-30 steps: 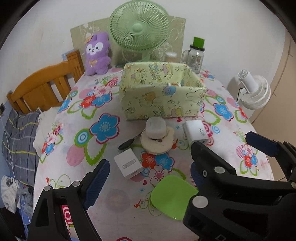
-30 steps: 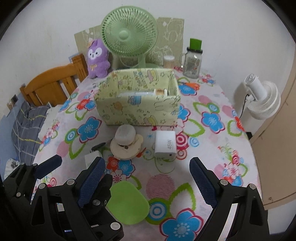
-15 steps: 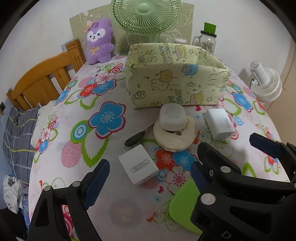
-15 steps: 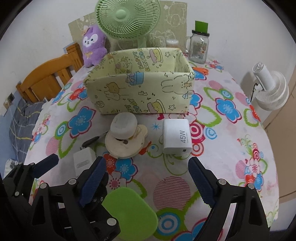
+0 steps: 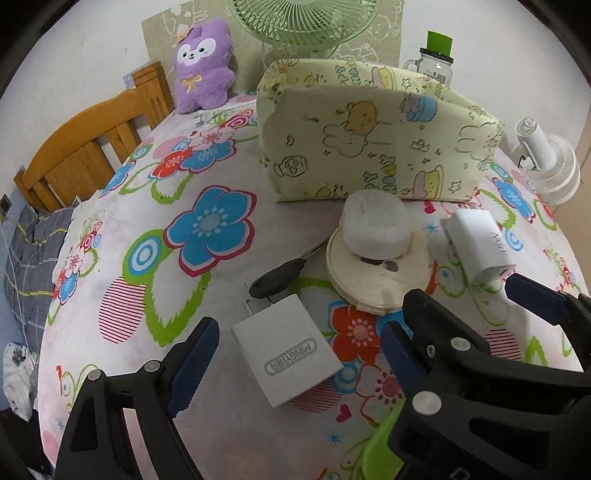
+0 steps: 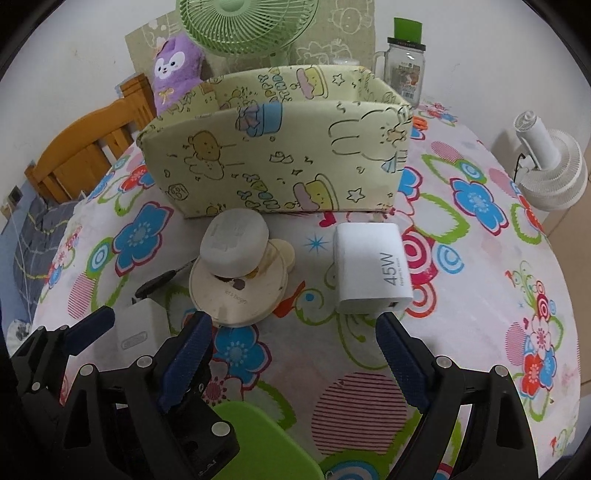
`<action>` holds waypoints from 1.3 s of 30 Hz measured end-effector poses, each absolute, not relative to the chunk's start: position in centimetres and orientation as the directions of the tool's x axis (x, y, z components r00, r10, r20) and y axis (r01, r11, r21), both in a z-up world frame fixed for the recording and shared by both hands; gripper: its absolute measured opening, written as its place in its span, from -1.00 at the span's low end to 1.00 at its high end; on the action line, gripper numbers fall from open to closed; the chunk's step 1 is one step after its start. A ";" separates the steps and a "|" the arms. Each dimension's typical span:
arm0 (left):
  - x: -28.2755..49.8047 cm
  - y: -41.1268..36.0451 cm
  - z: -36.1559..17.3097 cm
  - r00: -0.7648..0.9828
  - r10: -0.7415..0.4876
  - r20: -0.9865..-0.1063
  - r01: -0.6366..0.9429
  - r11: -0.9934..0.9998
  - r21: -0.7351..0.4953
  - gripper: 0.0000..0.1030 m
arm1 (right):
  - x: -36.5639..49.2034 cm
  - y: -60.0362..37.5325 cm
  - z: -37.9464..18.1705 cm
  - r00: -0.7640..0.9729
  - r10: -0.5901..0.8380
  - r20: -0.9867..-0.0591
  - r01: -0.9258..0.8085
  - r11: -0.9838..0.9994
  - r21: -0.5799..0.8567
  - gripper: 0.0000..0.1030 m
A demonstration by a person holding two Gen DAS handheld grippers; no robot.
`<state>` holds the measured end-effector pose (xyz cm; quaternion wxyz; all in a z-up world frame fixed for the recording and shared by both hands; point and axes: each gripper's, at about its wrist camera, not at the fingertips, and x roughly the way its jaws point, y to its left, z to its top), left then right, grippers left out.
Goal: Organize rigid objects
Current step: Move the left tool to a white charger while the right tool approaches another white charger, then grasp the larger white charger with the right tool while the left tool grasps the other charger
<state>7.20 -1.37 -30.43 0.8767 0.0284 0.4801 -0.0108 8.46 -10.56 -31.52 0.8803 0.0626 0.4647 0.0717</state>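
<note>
A yellow cartoon-print box [image 5: 376, 144] [image 6: 280, 155] stands on the flowered table. In front of it lie a white oval case [image 5: 375, 225] [image 6: 234, 242] on a round cream compact [image 5: 376, 273] [image 6: 236, 288], a white 45W charger [image 6: 371, 267] [image 5: 478, 249], a smaller white charger [image 5: 286, 349] [image 6: 142, 326] and a black-handled tool [image 5: 277, 280]. My left gripper [image 5: 295, 362] is open, its fingers either side of the smaller charger. My right gripper [image 6: 291, 354] is open, just short of the 45W charger. A green lid [image 6: 262, 443] lies between the grippers.
A green fan [image 6: 247, 26], a purple plush [image 5: 203, 62], and a glass jar with green lid [image 6: 404, 59] stand behind the box. A wooden chair [image 5: 85, 147] is at the left edge. A white fan [image 6: 550, 162] stands off the table's right side.
Both grippers have moved forward and lower towards the objects. The smaller charger now lies between my left fingers, and the 45W charger is close before my right gripper.
</note>
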 end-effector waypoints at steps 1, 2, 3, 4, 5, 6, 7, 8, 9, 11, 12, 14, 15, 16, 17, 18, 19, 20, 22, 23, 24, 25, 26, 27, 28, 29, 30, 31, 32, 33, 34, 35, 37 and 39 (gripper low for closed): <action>7.3 -1.3 -30.7 0.533 0.012 -0.846 0.045 0.998 0.042 0.76 | 8.6 -10.5 -31.7 0.553 0.188 -0.811 -0.070 0.981 0.180 0.79; 7.4 -1.2 -30.8 0.532 0.011 -0.847 0.047 0.998 0.043 0.75 | 8.7 -10.4 -31.9 0.550 0.191 -0.813 -0.069 0.981 0.184 0.79; 7.5 -1.1 -30.9 0.532 0.007 -0.847 0.051 0.998 0.041 0.74 | 8.7 -10.3 -32.0 0.549 0.193 -0.813 -0.068 0.980 0.187 0.79; 7.6 -1.1 -31.0 0.530 0.004 -0.848 0.056 0.998 0.040 0.72 | 8.8 -10.2 -32.1 0.549 0.196 -0.813 -0.069 0.979 0.190 0.79; 7.6 -1.0 -31.0 0.533 -0.005 -0.846 0.062 0.998 0.033 0.67 | 8.9 -10.2 -32.2 0.550 0.198 -0.811 -0.069 0.979 0.192 0.79; 7.6 -1.0 -31.0 0.532 -0.013 -0.846 0.065 0.998 0.025 0.58 | 9.0 -10.1 -32.2 0.552 0.200 -0.809 -0.069 0.979 0.194 0.79; 7.5 -1.1 -30.9 0.531 -0.024 -0.847 0.069 0.997 0.015 0.53 | 9.1 -10.2 -32.2 0.554 0.199 -0.809 -0.068 0.979 0.194 0.79; 7.5 -1.1 -30.9 0.529 -0.028 -0.848 0.070 0.998 0.010 0.46 | 9.2 -10.2 -32.3 0.553 0.198 -0.809 -0.067 0.979 0.194 0.79; 7.5 -1.3 -30.8 0.528 -0.026 -0.849 0.067 0.998 0.012 0.34 | 9.2 -10.2 -32.3 0.552 0.198 -0.810 -0.066 0.979 0.194 0.79; 7.4 -1.6 -30.5 0.525 -0.027 -0.850 0.072 0.997 0.013 0.11 | 9.4 -10.4 -32.5 0.548 0.200 -0.812 -0.051 0.977 0.207 0.79; 7.3 -1.8 -30.4 0.517 -0.026 -0.855 0.072 0.997 0.013 0.10 | 9.4 -10.5 -32.5 0.546 0.200 -0.813 -0.045 0.977 0.211 0.79; 7.1 -2.1 -30.4 0.509 -0.027 -0.860 0.066 0.998 0.007 0.10 | 9.4 -10.6 -32.5 0.545 0.184 -0.818 -0.036 0.980 0.196 0.79; 7.0 -2.2 -30.4 0.507 -0.027 -0.861 0.063 0.998 0.005 0.10 | 9.4 -10.6 -32.5 0.544 0.184 -0.819 -0.038 0.980 0.195 0.79; 7.0 -2.3 -30.4 0.504 -0.030 -0.863 0.064 0.998 0.002 0.10 | 9.4 -10.7 -32.5 0.541 0.186 -0.820 -0.040 0.980 0.196 0.79; 7.0 -2.5 -30.4 0.501 -0.032 -0.865 0.065 0.998 0.001 0.10 | 9.4 -10.8 -32.5 0.539 0.185 -0.821 -0.037 0.980 0.197 0.79; 7.0 -2.6 -30.4 0.498 -0.033 -0.866 0.065 0.998 0.000 0.10 | 9.4 -11.0 -32.5 0.538 0.186 -0.822 -0.034 0.979 0.200 0.79; 7.1 -2.8 -30.3 0.498 -0.034 -0.867 0.069 0.998 0.001 0.10 | 9.4 -11.2 -32.5 0.535 0.188 -0.823 -0.032 0.979 0.203 0.79; 7.2 -3.1 -30.3 0.498 -0.035 -0.866 0.072 0.997 0.001 0.10 | 9.4 -11.5 -32.5 0.535 0.183 -0.824 -0.027 0.979 0.200 0.79; 7.3 -3.6 -30.3 0.498 -0.037 -0.866 0.079 0.997 0.002 0.10 | 9.6 -12.0 -32.5 0.534 0.174 -0.827 -0.021 0.981 0.193 0.79; 7.4 -3.9 -30.3 0.498 -0.036 -0.867 0.080 0.997 0.004 0.10 | 9.7 -12.3 -32.5 0.531 0.168 -0.831 -0.018 0.982 0.187 0.79; 7.4 -4.1 -30.3 0.497 -0.037 -0.867 0.079 0.997 0.002 0.10 | 9.8 -12.6 -32.5 0.531 0.164 -0.832 -0.014 0.983 0.184 0.79; 7.5 -4.4 -30.3 0.496 -0.041 -0.867 0.079 0.997 -0.002 0.10 | 9.8 -13.0 -32.5 0.533 0.163 -0.830 -0.009 0.982 0.187 0.79; 7.6 -4.6 -30.3 0.495 -0.042 -0.868 0.080 0.997 -0.002 0.10 | 9.9 -13.3 -32.6 0.532 0.162 -0.831 -0.005 0.982 0.188 0.79; 7.7 -4.8 -30.3 0.494 -0.041 -0.869 0.080 0.997 -0.001 0.10 | 10.0 -13.6 -32.6 0.531 0.159 -0.832 -0.001 0.982 0.186 0.79; 7.8 -5.0 -30.2 0.494 -0.040 -0.869 0.081 0.997 0.000 0.10 | 10.1 -13.8 -32.6 0.531 0.156 -0.833 0.003 0.983 0.185 0.79; 7.9 -5.1 -30.2 0.494 -0.039 -0.869 0.082 0.997 0.002 0.10 | 10.2 -14.1 -32.6 0.531 0.151 -0.834 0.007 0.983 0.183 0.79; 8.0 -5.3 -30.1 0.496 -0.036 -0.868 0.082 0.997 0.006 0.10 | 10.3 -14.3 -32.6 0.533 0.146 -0.833 0.012 0.984 0.180 0.79; 8.1 -5.5 -30.1 0.497 -0.033 -0.867 0.084 0.996 0.010 0.10 | 10.4 -14.5 -32.6 0.535 0.142 -0.833 0.016 0.984 0.178 0.79; 8.3 -5.6 -30.1 0.498 -0.029 -0.867 0.083 0.996 0.015 0.10 | 10.6 -14.7 -32.6 0.535 0.139 -0.833 0.020 0.984 0.177 0.79; 8.5 -5.7 -30.1 0.496 -0.026 -0.868 0.082 0.997 0.016 0.10 | 10.8 -14.9 -32.7 0.533 0.136 -0.835 0.024 0.984 0.175 0.79; 8.7 -5.8 -30.2 0.495 -0.025 -0.869 0.080 0.997 0.017 0.10 | 11.0 -15.1 -32.8 0.530 0.133 -0.837 0.028 0.984 0.174 0.79; 8.8 -5.8 -30.2 0.495 -0.024 -0.869 0.079 0.997 0.017 0.10 | 11.2 -15.2 -32.9 0.529 0.132 -0.838 0.030 0.984 0.174 0.79; 9.2 -5.9 -30.3 0.492 -0.025 -0.870 0.076 0.997 0.014 0.10 | 11.6 -15.4 -33.0 0.531 0.135 -0.837 0.026 0.984 0.175 0.79; 9.5 -5.9 -30.4 0.487 -0.029 -0.873 0.073 0.997 0.008 0.10 | 12.1 -15.4 -33.0 0.539 0.132 -0.832 0.015 0.986 0.166 0.71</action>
